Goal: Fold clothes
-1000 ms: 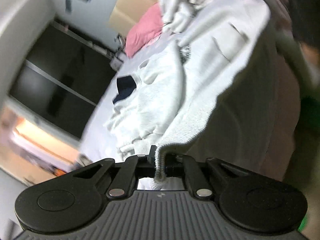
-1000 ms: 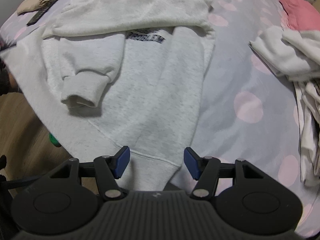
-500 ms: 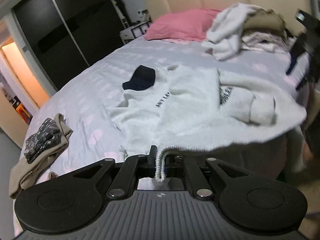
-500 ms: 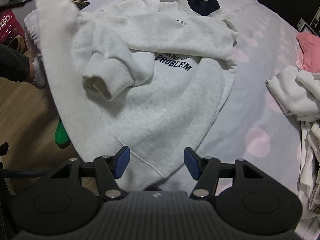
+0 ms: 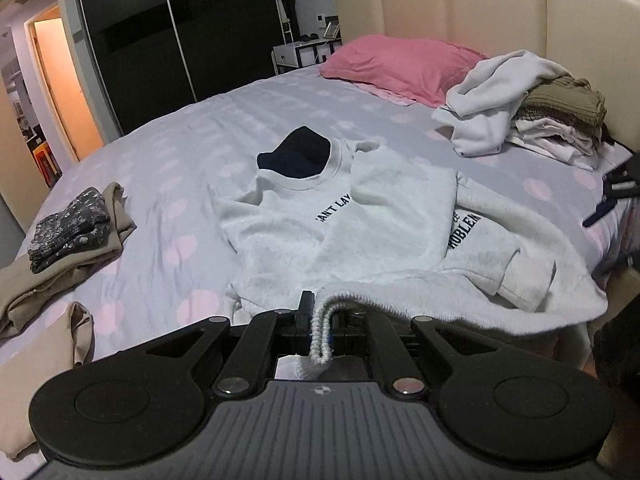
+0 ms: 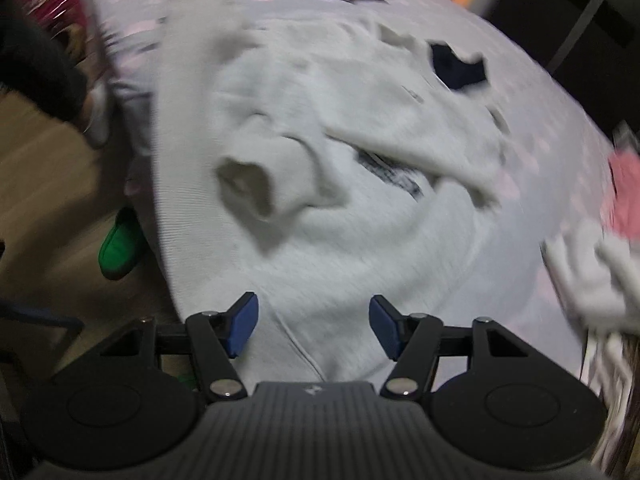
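Left wrist view: the left gripper (image 5: 320, 326) is clamping the ribbed hem of a pale grey sweatshirt (image 5: 360, 232), its jaws pressed tight on the bunched edge; the garment is lying spread across the bed (image 5: 192, 152), one sleeve crossing the printed chest, the hem lifting toward the camera. A pink pillow (image 5: 404, 68) is sitting by the headboard, an unfolded clothes heap (image 5: 520, 104) is resting beside it, and a folded stack (image 5: 72, 232) is lying at the left edge. Right wrist view, blurred: the right gripper (image 6: 314, 330) is hovering over the sweatshirt's lower edge, its blue pads (image 6: 240, 328) standing wide apart, having just been opening, cloth lying beneath them ungripped. A green slipper (image 6: 120, 244) is showing on the floor.
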{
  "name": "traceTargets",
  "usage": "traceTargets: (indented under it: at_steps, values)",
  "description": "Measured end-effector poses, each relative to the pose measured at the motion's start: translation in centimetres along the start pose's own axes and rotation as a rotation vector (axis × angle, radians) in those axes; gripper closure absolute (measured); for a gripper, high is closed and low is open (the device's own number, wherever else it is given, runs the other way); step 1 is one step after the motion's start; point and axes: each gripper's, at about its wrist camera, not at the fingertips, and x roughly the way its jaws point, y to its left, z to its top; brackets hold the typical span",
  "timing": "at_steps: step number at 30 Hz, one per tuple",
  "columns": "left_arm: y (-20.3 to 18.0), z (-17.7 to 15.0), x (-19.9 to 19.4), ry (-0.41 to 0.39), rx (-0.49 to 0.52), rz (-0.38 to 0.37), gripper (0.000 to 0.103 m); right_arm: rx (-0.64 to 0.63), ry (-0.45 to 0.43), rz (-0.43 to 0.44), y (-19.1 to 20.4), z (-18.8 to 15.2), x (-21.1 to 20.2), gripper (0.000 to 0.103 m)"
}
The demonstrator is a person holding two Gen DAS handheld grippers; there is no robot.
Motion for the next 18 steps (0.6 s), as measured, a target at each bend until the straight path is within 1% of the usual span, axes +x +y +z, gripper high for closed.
traceTargets:
  at_steps: [3, 5, 7, 9, 10, 11, 12, 13, 15, 17, 18]
  values:
    - [0.3, 0.1, 0.1, 0.001, -0.02, -0.006, 0.099, -0.107, -0.02, 0.027, 2.7, 0.2, 0.0, 0.033]
    - [0.5, 0.0, 0.2, 0.003, -0.038, -0.011, 0.099, -0.208, -0.02, 0.04, 5.0, 0.0, 0.2, 0.03]
    - [0.7, -0.2, 0.1, 0.004, -0.051, -0.013, 0.099, -0.323, 0.009, 0.039, 7.4, -0.6, 0.9, 0.028]
    - [0.9, -0.3, 0.0, 0.005, -0.058, -0.011, 0.099, -0.474, 0.079, -0.021, 9.7, -1.8, 2.5, 0.028]
    - [1.0, -0.4, -0.1, 0.005, -0.061, -0.01, 0.099, -0.506, 0.099, -0.052, 9.9, -2.1, 3.0, 0.035]
    - [1.0, -0.5, -0.2, 0.006, -0.063, -0.01, 0.099, -0.521, 0.112, -0.083, 9.8, -2.2, 3.4, 0.046]
    - [1.0, -0.6, -0.2, 0.007, -0.063, -0.01, 0.099, -0.535, 0.126, -0.115, 9.6, -2.4, 3.8, 0.078]
    - [1.0, -0.7, -0.2, 0.009, -0.061, -0.01, 0.099, -0.471, 0.137, -0.142, 8.5, -1.9, 4.0, 0.092]
    - [1.1, -0.8, -0.1, 0.014, -0.058, -0.009, 0.099, -0.258, 0.093, -0.228, 4.6, -0.3, 3.1, 0.092]
    - [1.2, -0.9, 0.0, 0.021, -0.067, -0.011, 0.099, -0.099, 0.055, -0.341, 1.1, 0.9, 2.2, 0.093]
    - [1.3, -1.0, 0.1, 0.024, -0.072, -0.012, 0.099, -0.041, 0.051, -0.364, -0.3, 1.2, 2.1, 0.094]
